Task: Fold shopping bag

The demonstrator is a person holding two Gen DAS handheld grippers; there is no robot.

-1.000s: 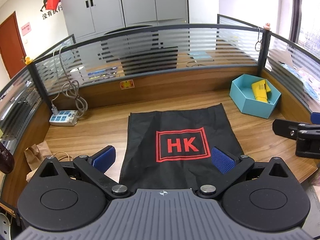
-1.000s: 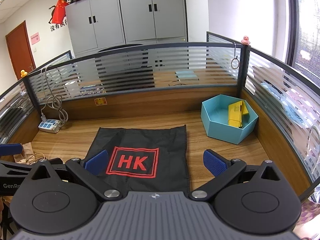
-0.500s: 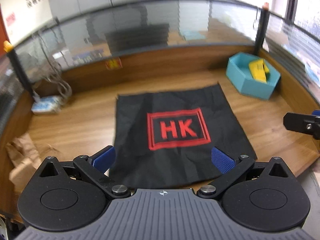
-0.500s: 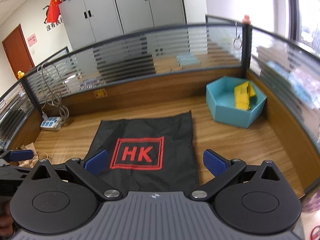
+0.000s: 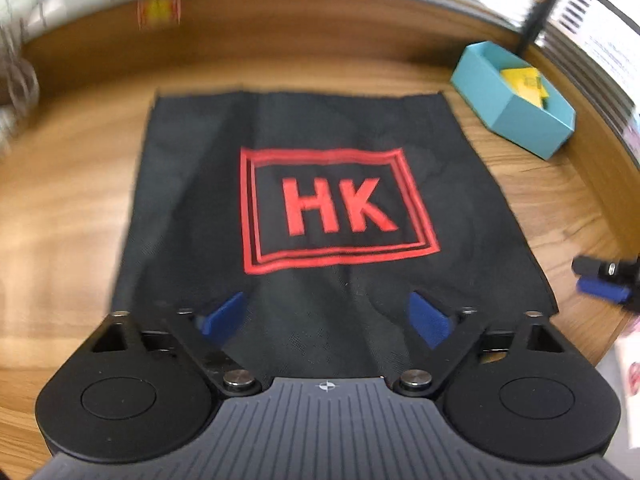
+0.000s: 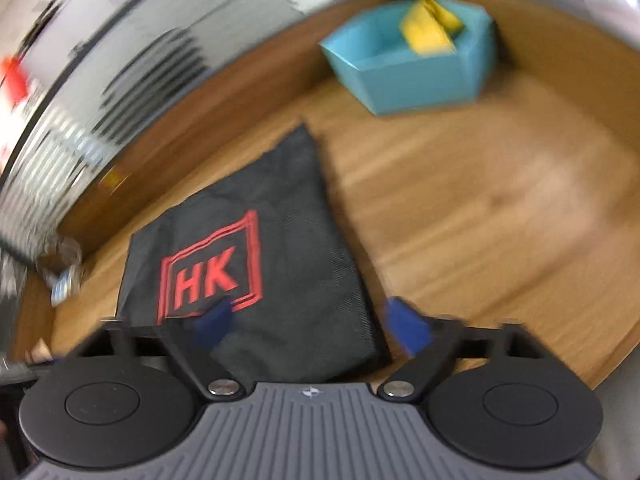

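Shopping bag [image 5: 332,208] lies flat, unfolded; left gripper [image 5: 328,316] and right gripper [image 6: 308,324] jaws wide, empty; all folds remain.

An office cubicle, this: a curved wood desk [image 5: 80,184] fenced in by striped glass partitions [image 6: 132,92] on a dark post [image 5: 532,20], a teal tray [image 5: 516,120] of yellow notes [image 5: 522,80] in the corner.

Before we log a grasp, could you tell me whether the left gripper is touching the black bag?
Cannot tell. In the left wrist view the left gripper is open with its blue fingers over the near part of the black bag, but no gap or contact shows plainly.
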